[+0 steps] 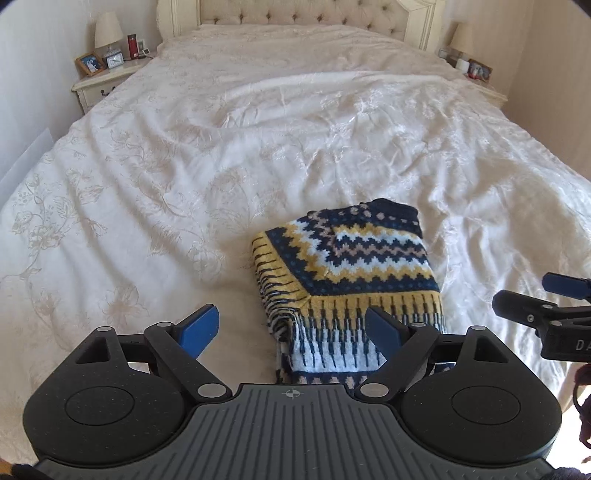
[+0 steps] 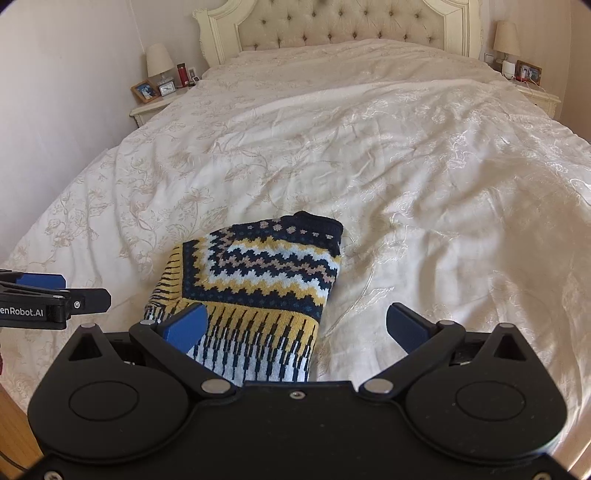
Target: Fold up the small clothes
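Observation:
A small knitted sweater (image 1: 351, 273) in navy, yellow, white and tan zigzag bands lies folded into a compact block on the white bedspread (image 1: 184, 166). My left gripper (image 1: 295, 328) hovers open just in front of the sweater's near left corner, its blue pads wide apart and empty. In the right wrist view the same sweater (image 2: 266, 280) lies ahead and to the left. My right gripper (image 2: 295, 328) is open above its near right edge, holding nothing. Each gripper shows at the edge of the other's view: the right gripper (image 1: 543, 299) and the left gripper (image 2: 62, 291).
The wide bed has a tufted headboard (image 2: 343, 26). A left nightstand (image 1: 103, 79) carries a lamp, clock, photo frame and red bottle. A right nightstand (image 2: 535, 92) holds a lamp and frame. Walls flank both sides of the bed.

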Tool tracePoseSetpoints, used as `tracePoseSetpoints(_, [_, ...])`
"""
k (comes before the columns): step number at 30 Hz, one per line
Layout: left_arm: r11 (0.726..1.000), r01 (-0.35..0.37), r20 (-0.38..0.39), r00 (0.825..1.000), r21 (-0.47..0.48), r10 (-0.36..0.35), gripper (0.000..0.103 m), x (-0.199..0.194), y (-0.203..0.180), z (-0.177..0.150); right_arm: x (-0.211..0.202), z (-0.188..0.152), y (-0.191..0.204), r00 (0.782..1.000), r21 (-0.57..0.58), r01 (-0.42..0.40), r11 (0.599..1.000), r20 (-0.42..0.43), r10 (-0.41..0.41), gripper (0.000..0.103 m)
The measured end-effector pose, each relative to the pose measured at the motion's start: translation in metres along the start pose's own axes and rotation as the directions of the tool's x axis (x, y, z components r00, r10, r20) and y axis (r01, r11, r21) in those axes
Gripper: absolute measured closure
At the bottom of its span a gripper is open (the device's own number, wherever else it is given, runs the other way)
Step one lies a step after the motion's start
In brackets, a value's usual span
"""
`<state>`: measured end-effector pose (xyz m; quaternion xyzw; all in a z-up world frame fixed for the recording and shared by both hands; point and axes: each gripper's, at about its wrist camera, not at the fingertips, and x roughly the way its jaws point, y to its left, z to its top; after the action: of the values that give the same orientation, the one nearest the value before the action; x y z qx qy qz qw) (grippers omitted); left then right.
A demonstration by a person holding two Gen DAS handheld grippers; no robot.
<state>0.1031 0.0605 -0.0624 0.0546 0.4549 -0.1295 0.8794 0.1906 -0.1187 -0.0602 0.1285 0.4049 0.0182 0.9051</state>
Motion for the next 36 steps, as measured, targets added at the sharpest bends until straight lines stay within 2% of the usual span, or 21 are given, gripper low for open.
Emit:
tracePoseSetpoints(5, [0.996,-0.094,0.021,0.995,-0.007,0.094,0.017,-0.026,-0.014,0.000,-0.024,-0.003,-0.003,0.999,0.030,-0.047,0.998,0.027,0.046,0.001])
tracePoseSetpoints(8, [0.988,-0.155,0.008,0.988,-0.007,0.155,0.017,-0.035,-0.019,-0.001,-0.031,-0.004,-0.001,0.998,0.048,-0.063,0.997,0.008,0.063,0.001])
tracePoseSetpoints(13, [0.980,-0.200,-0.010,0.980,0.003,0.200,0.017,-0.044,-0.024,-0.010,-0.038,-0.008,0.003,0.997,0.081,-0.071,0.994,-0.038,0.074,0.001])
tracePoseSetpoints(16, [0.983,-0.182,-0.023,0.983,-0.002,0.182,0.017,-0.049,-0.024,-0.017,-0.043,-0.010,0.005,0.996,0.097,-0.080,0.992,-0.039,0.084,0.001])
tracePoseSetpoints(22, [0.990,-0.136,-0.061,0.989,-0.030,0.134,0.017,-0.054,-0.021,-0.029,-0.057,-0.014,0.022,1.000,0.035,0.023,0.999,-0.022,-0.022,0.001])
tracePoseSetpoints(28, [0.992,-0.115,-0.074,0.991,-0.056,0.111,0.017,-0.058,-0.018,-0.036,-0.063,-0.013,0.024,0.999,0.048,0.036,0.998,-0.016,-0.035,0.001])
tracePoseSetpoints(36, [0.988,-0.142,-0.072,0.988,-0.063,0.138,0.017,-0.063,-0.018,-0.038,-0.070,-0.016,0.018,1.000,0.095,0.021,0.995,0.010,-0.022,0.001])
